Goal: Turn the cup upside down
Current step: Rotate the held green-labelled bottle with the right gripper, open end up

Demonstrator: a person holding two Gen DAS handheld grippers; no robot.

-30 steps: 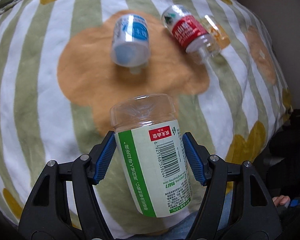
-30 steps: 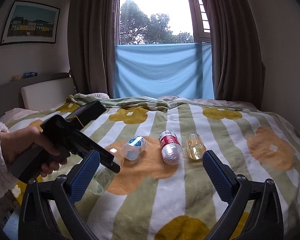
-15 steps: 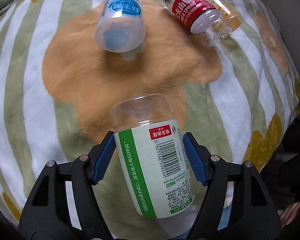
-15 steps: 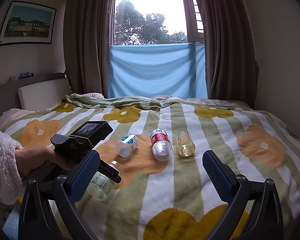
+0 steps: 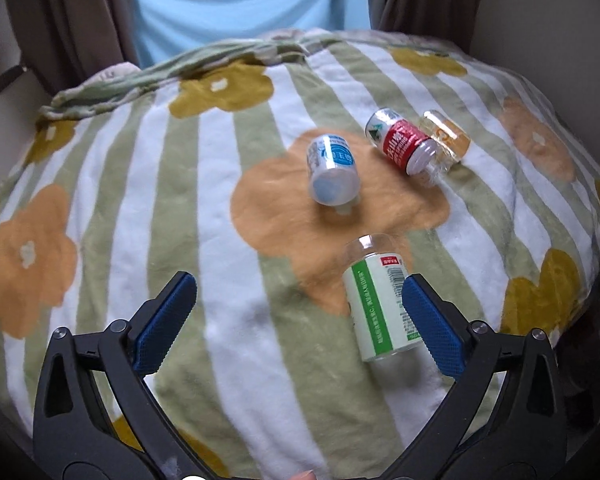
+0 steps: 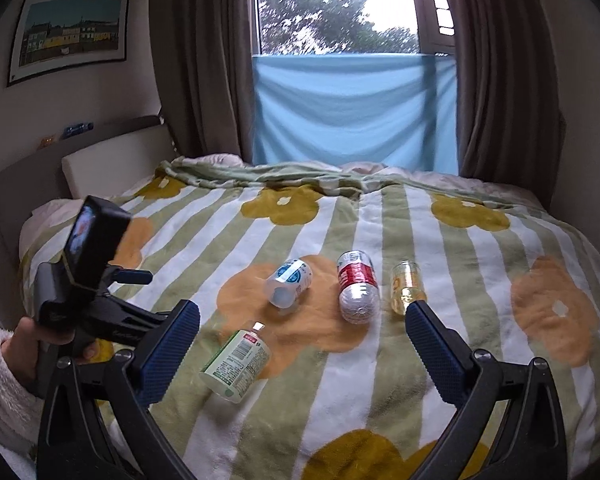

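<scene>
A clear plastic cup with a green and white label (image 5: 378,300) lies on its side on the striped flower blanket (image 5: 140,208), its closed clear end pointing away. It also shows in the right wrist view (image 6: 236,362). My left gripper (image 5: 296,322) is open and empty; the cup rests just inside its right finger pad (image 5: 430,328). My right gripper (image 6: 302,350) is open and empty, held above the blanket (image 6: 460,280) to the right of the cup.
Three more cups lie on their sides further back: a blue-labelled one (image 5: 332,168) (image 6: 288,288), a red-labelled one (image 5: 402,146) (image 6: 356,290) and a clear amber one (image 5: 446,136) (image 6: 406,286). Curtains and a blue cloth (image 6: 352,112) stand behind the bed.
My left gripper has opened and let go of the green-labelled cup, which now lies on the blanket. The left gripper has pulled back and tilted up.
</scene>
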